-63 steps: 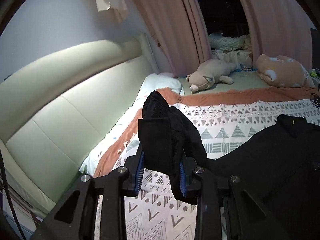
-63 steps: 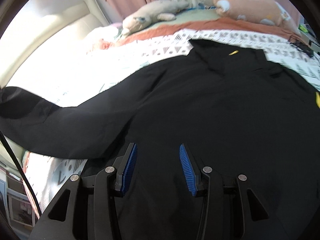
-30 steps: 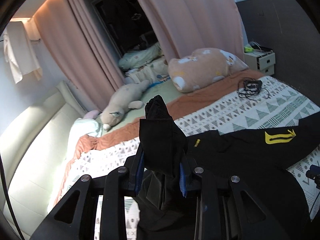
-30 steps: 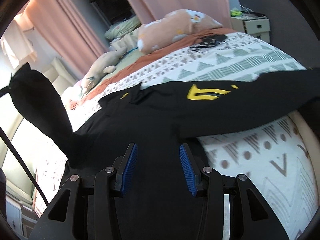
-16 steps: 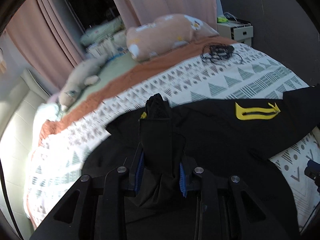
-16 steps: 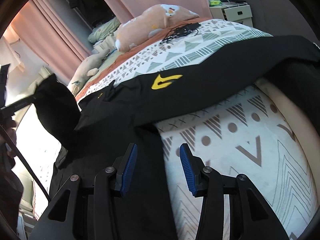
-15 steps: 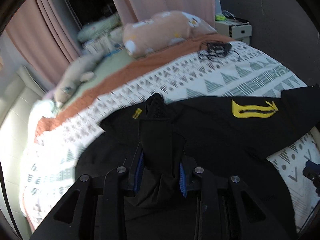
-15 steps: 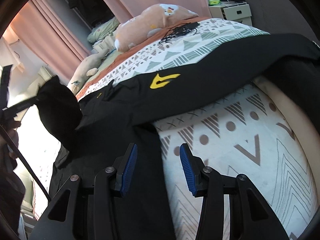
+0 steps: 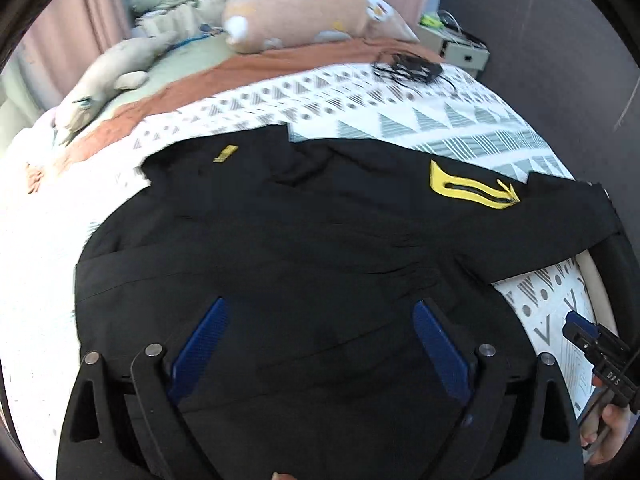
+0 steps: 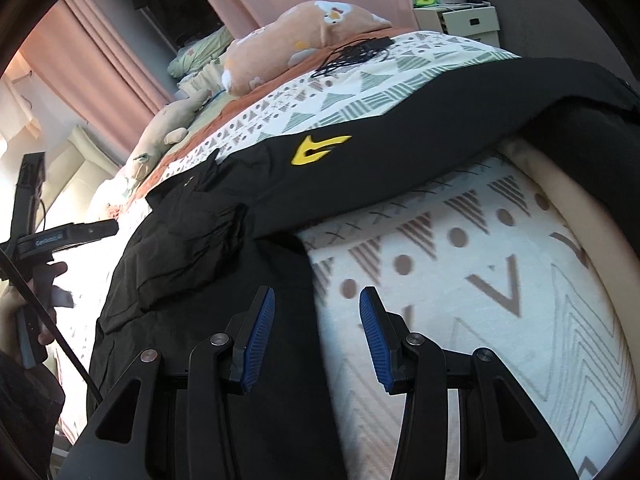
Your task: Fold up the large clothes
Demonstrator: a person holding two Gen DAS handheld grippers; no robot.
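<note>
On bed [image 9: 460,120] | black jacket [image 9: 320,220], yellow logo [image 9: 472,190], no legible writing | left gripper [image 9: 320,344] jaws just opened wide, empty | right gripper [image 10: 316,332] jaws half-open, empty

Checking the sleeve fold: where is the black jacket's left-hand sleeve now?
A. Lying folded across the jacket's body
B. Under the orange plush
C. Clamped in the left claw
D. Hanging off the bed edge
A: the sleeve lies across the jacket; the left claw, whose jaws have just been opening, holds nothing.

The jacket [image 9: 304,240] is black with a yellow emblem [image 9: 472,190]. The blanket [image 10: 460,280] is white, patterned with grey-green and brown triangles, dots and chevrons. Both grippers' pads [image 10: 258,336] are blue.
</note>
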